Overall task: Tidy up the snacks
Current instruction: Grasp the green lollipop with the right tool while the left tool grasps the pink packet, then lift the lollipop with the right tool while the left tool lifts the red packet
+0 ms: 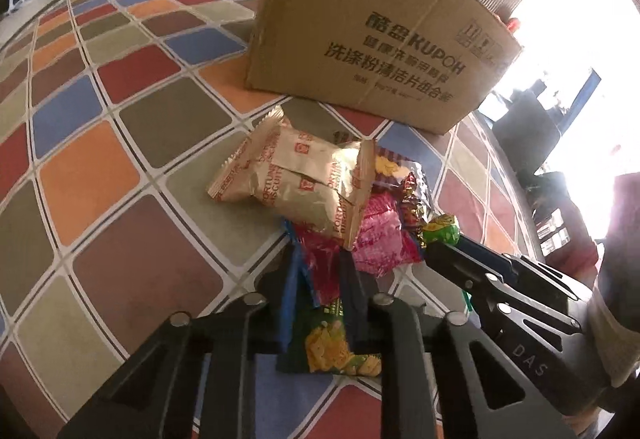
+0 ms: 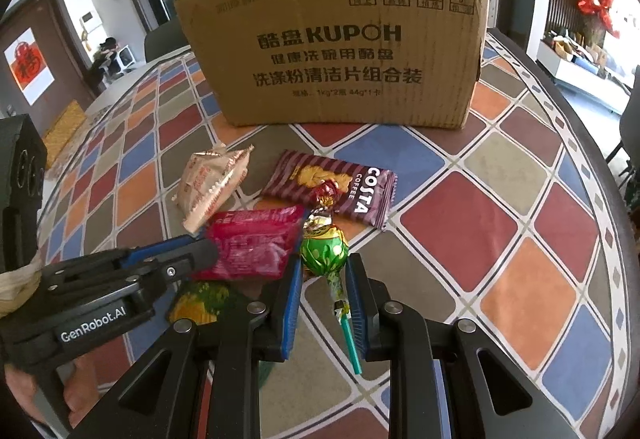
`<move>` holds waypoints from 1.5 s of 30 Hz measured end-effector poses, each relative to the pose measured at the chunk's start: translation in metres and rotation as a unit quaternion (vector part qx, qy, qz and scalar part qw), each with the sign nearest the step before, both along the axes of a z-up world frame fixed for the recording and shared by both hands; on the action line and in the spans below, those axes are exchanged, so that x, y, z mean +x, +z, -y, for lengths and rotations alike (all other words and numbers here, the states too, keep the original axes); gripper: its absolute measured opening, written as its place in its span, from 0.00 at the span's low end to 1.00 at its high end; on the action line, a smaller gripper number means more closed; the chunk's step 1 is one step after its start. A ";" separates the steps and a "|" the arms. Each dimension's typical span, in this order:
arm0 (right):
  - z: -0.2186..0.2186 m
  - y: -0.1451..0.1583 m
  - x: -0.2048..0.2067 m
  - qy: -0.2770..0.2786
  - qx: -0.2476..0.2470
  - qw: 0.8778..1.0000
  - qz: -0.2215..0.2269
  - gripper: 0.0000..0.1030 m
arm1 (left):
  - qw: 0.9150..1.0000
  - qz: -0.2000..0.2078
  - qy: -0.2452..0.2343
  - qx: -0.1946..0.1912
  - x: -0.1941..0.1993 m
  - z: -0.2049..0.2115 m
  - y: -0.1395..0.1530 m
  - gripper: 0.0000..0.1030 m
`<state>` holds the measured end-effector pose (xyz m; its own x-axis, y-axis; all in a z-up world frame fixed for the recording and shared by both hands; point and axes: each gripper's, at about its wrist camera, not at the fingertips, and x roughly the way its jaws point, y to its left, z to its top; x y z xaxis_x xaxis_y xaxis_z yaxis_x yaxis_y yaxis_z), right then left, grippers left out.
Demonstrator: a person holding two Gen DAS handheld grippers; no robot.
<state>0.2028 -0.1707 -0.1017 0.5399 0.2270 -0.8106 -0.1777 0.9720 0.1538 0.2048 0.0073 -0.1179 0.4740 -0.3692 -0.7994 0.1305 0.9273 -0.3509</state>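
The cardboard box [image 2: 336, 51] stood toward the table's [image 2: 500, 207] far edge, the snack pile before it: biscuit packet [image 2: 212, 191] left, coffee wafer [image 2: 332, 187] right, lollipop [image 2: 324, 251] nearest the near edge.

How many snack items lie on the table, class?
6 visible: beige biscuit pack, Costa pack, red candy on it, pink pack, green lollipop, green chip pack. Others may be hidden underneath.
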 end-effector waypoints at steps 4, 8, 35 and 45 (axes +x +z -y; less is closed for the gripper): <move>0.000 -0.001 0.001 0.001 0.002 1.000 -0.001 0.23 | 1.000 -0.013 0.000 -0.011 0.000 -0.001 -0.007 0.02; 0.000 0.000 0.001 0.000 0.003 1.000 -0.002 0.23 | 1.000 -0.015 -0.008 -0.016 -0.004 0.000 -0.003 0.02; 0.024 0.006 -0.013 -0.044 0.004 0.999 -0.014 0.23 | 0.901 0.095 -0.392 0.161 0.015 0.095 0.036 0.46; 0.027 0.001 -0.009 -0.059 0.014 0.998 -0.033 0.23 | 0.857 0.046 -0.463 0.219 0.028 0.122 0.017 0.52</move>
<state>0.1937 -0.1973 -0.1009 0.5090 0.1878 -0.8400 -0.0516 0.9808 0.1880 0.2327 -0.1143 -0.1006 0.2086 -0.2953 -0.9324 0.8908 0.4508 0.0566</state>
